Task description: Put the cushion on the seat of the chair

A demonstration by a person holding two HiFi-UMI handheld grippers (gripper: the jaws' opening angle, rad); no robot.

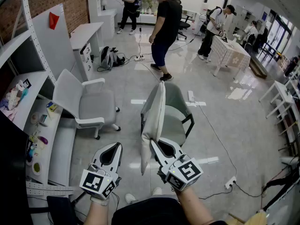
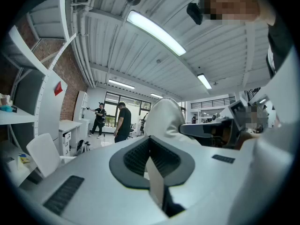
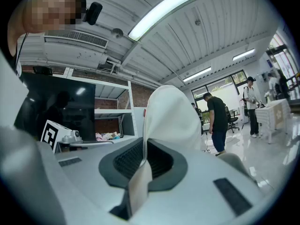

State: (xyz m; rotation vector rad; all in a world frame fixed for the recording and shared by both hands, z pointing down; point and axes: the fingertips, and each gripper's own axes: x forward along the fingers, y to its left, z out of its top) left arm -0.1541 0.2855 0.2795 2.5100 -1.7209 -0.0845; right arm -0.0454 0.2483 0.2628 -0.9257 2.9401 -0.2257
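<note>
A pale, flat cushion (image 1: 153, 118) hangs upright on edge in front of me, with my right gripper (image 1: 152, 143) shut on its lower edge. In the right gripper view the cushion (image 3: 171, 118) rises straight from the jaw tips (image 3: 144, 162), its fabric pinched between them. Just behind the cushion stands a grey-green chair (image 1: 177, 118) with black arms, its seat bare. My left gripper (image 1: 117, 146) is level, a little left of the cushion and apart from it, jaws together with nothing in them. The left gripper view shows the cushion (image 2: 164, 118) beyond the tips (image 2: 151, 159).
A white office chair (image 1: 89, 102) stands to the left. White shelves (image 1: 28, 111) with small items line the left wall. Several people (image 1: 166, 32) stand farther back, near a clothed table (image 1: 229, 53). A cable and power strip (image 1: 229, 182) lie on the floor at right.
</note>
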